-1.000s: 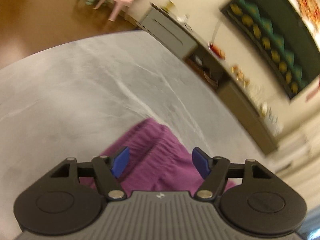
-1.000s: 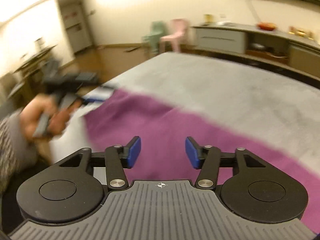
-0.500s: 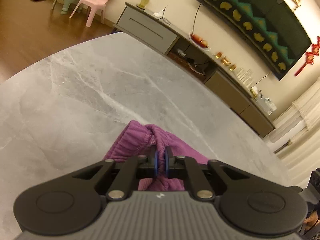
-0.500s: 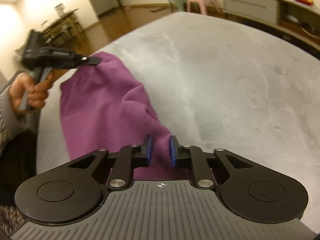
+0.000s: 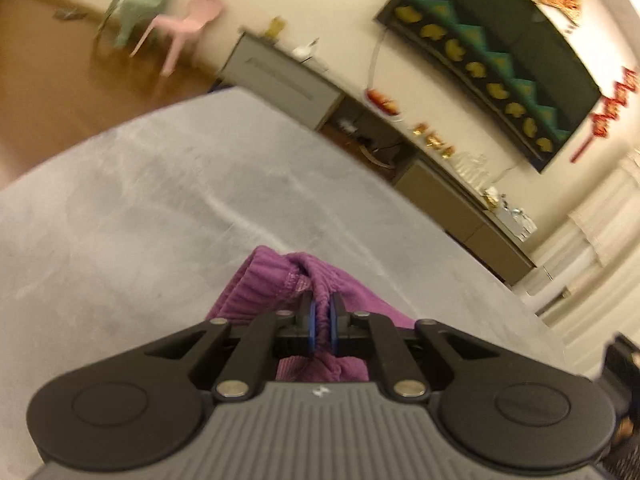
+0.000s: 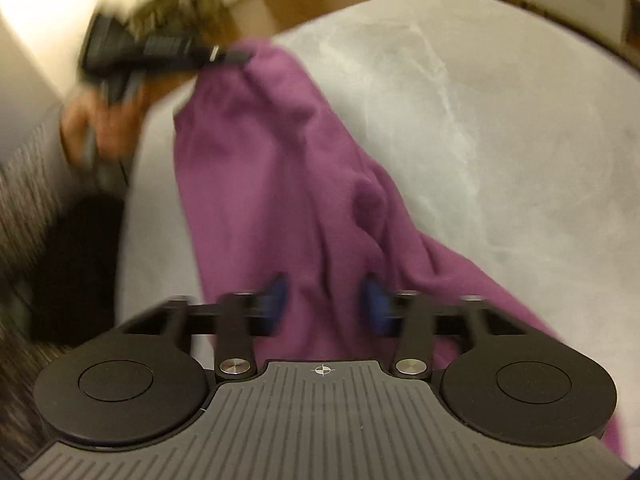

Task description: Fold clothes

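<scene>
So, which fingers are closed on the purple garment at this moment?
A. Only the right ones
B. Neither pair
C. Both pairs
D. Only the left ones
D: the left gripper has its fingers pinched on the ribbed edge of the purple garment, while the fingers of the right gripper, which have just been opening, stand apart over the cloth.

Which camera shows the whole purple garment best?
The right wrist view: the purple garment runs across the table to the left gripper. The left wrist view shows only the bunched waistband.
</scene>
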### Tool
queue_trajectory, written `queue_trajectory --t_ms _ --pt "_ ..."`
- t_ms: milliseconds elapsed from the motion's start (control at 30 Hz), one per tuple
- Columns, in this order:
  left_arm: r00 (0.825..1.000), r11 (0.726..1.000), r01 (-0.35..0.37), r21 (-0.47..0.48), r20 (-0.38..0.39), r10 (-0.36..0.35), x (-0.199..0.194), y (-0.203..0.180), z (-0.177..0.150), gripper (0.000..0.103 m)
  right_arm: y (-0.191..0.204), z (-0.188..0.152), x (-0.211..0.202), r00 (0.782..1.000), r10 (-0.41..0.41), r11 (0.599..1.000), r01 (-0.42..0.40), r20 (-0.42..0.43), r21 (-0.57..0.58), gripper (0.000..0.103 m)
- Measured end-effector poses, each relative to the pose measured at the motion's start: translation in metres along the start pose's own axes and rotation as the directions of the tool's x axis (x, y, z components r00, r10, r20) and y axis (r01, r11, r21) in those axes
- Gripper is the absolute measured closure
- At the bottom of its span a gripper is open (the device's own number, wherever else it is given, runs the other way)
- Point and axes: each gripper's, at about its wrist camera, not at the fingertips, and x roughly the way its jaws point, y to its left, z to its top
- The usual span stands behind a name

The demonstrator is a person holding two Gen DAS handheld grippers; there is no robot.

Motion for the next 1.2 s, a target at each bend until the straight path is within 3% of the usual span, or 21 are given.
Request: queue_trajectory --t_ms 100,200,367,433,467,500,533,567,633,800,833,900,967,1100,1133,1200 --pt "1.0 0.999 0.005 0.041 -0.001 -0.005 0.001 -0.005 -0.001 0.097 -0.035 0.013 0.008 0.992 0.113 0.962 -0.124 0.062 0.242 0.048" --pt "1.0 0.998 -0.025 0.054 -0.007 0.025 0.004 -0.005 -0.001 0.097 -0.068 0.024 0.024 0.978 0.181 0.877 -0.209 0.104 0.432 0.048" --pt "0.999 0.996 -0.02 0.086 -0.041 0.024 0.012 -0.005 -0.004 0.097 -0.093 0.035 0.054 0.954 0.268 0.739 -0.294 0.136 0.606 0.048" --pt "0.998 0.995 -0.011 0.098 -0.053 0.016 0.015 -0.006 -0.005 0.097 -0.097 0.043 0.064 0.954 0.249 0.713 -0.298 0.168 0.635 0.054" --pt "0.998 0.995 -0.019 0.102 -0.052 0.025 0.015 -0.006 -0.005 0.097 -0.096 0.047 0.062 0.961 0.201 0.721 -0.278 0.192 0.634 0.066" --pt "0.998 0.995 -0.046 0.086 -0.044 0.05 0.014 -0.002 -0.004 0.097 -0.095 0.05 0.059 0.964 0.152 0.73 -0.258 0.218 0.633 0.101" --pt "0.996 0.996 -0.081 0.042 -0.041 0.083 0.014 0.008 -0.003 0.097 -0.093 0.05 0.048 0.958 0.087 0.751 -0.244 0.274 0.614 0.103" --pt "0.992 0.993 -0.118 -0.007 -0.042 0.117 0.014 0.02 -0.002 0.097 -0.09 0.049 0.039 0.941 0.042 0.767 -0.246 0.337 0.592 0.103" --pt "0.989 0.988 -0.141 -0.064 -0.061 0.137 0.016 0.034 0.0 0.097 -0.078 0.05 0.018 0.913 -0.096 0.84 -0.139 0.396 0.525 0.103" --pt "0.984 0.982 -0.172 -0.084 -0.068 0.166 0.017 0.037 0.001 0.096 -0.064 0.052 0.024 0.965 -0.118 0.899 0.003 0.235 0.438 0.101" --pt "0.984 0.981 -0.173 -0.089 -0.062 0.168 0.015 0.037 0.002 0.093 -0.058 0.052 0.024 0.963 -0.187 0.915 0.1 0.192 0.391 0.097" --pt "0.98 0.974 -0.196 -0.11 -0.046 0.192 0.011 0.038 0.003 0.089 -0.048 0.051 0.027 0.939 -0.322 0.915 0.275 0.121 0.296 0.095" --pt "0.973 0.964 -0.229 -0.137 -0.021 0.229 0.006 0.04 0.006 0.074 -0.043 0.047 0.033 0.923 -0.381 0.911 0.365 0.054 0.194 0.095" --pt "0.967 0.957 -0.237 -0.165 0.057 0.249 -0.012 0.036 0.005 0.068 -0.025 0.044 0.024 0.965 -0.261 0.963 0.258 0.03 0.08 0.096" --pt "0.977 0.972 -0.191 -0.138 0.073 0.203 -0.015 0.023 0.002 0.067 -0.019 0.042 0.018 0.97 -0.243 0.969 0.241 0.031 0.043 0.096" --pt "0.998 0.999 -0.036 -0.031 0.048 0.037 -0.012 -0.014 -0.012 0.063 -0.008 0.041 0.022 0.969 -0.247 0.968 0.247 -0.004 -0.036 0.096"
